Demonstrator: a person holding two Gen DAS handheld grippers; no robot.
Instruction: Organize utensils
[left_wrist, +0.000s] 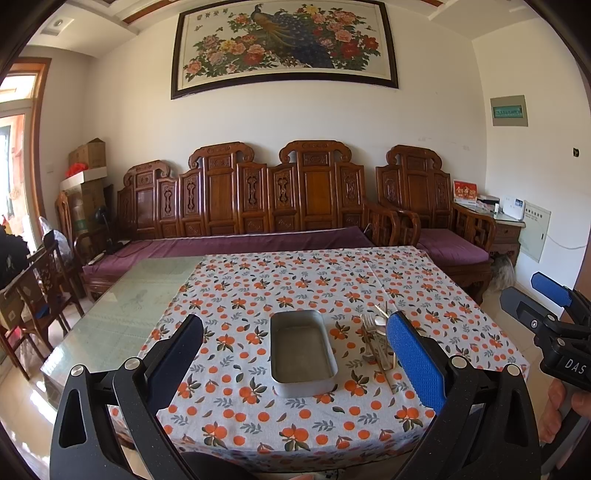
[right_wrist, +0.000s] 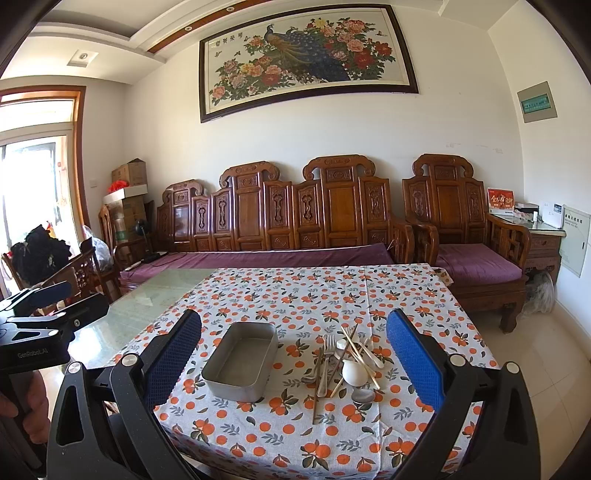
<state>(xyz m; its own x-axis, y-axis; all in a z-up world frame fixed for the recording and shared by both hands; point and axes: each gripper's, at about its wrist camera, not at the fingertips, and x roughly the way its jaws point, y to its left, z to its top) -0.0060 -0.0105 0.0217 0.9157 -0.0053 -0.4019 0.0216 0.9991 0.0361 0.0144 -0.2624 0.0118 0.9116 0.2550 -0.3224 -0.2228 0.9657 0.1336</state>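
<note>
Left wrist view: left gripper (left_wrist: 295, 354) has jaws wide apart, nothing between the pads, held above the near edge of the table w/ orange-print tablecloth (left_wrist: 258, 295). Metal tray (left_wrist: 303, 354) sits centred in the gap between the jaws, long side pointing away, nothing inside. Utensil pile (left_wrist: 376, 343) lies just right of the tray, close to the inner face of the right blue pad (left_wrist: 413, 365), partly hidden by it; fork tines, a spoon bowl & chopsticks visible. Right gripper (left_wrist: 546, 306) shows at far right edge, off the table side, jaws apart.

Right wrist view: right gripper (right_wrist: 293, 354) jaws also wide apart, holding nothing. Tray (right_wrist: 240, 363) sits left of centre in the gap, nearer the left pad (right_wrist: 173, 362), turned at an angle. Pile (right_wrist: 343, 363) is right of centre between the jaws: fork (right_wrist: 327, 363), white ceramic spoon (right_wrist: 352, 373), metal spoon (right_wrist: 363, 396), several chopsticks crossing each other. Pile & tray near but apart. Left gripper (right_wrist: 55, 299) at far left edge, over bare glass tabletop (right_wrist: 155, 295).
</note>
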